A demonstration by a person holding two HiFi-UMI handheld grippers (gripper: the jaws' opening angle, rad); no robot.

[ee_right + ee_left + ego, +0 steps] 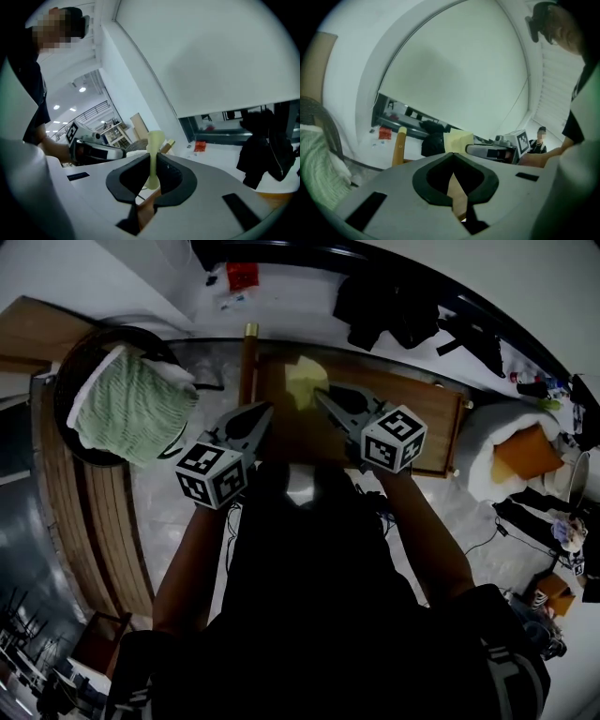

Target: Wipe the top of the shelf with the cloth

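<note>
A pale yellow cloth hangs upright over the wooden shelf top. My right gripper is shut on its lower edge. In the right gripper view the cloth rises as a thin strip from between the closed jaws of that gripper. Just left of the cloth, my left gripper is shut with nothing in it. The left gripper view has its jaws meeting at the tip, with the cloth and the right gripper beyond them.
A dark round basket holding a green-and-white knit fabric stands to the left. A wooden post rises at the shelf's left end. Black clothing lies behind the shelf. A white beanbag with an orange cushion is at the right.
</note>
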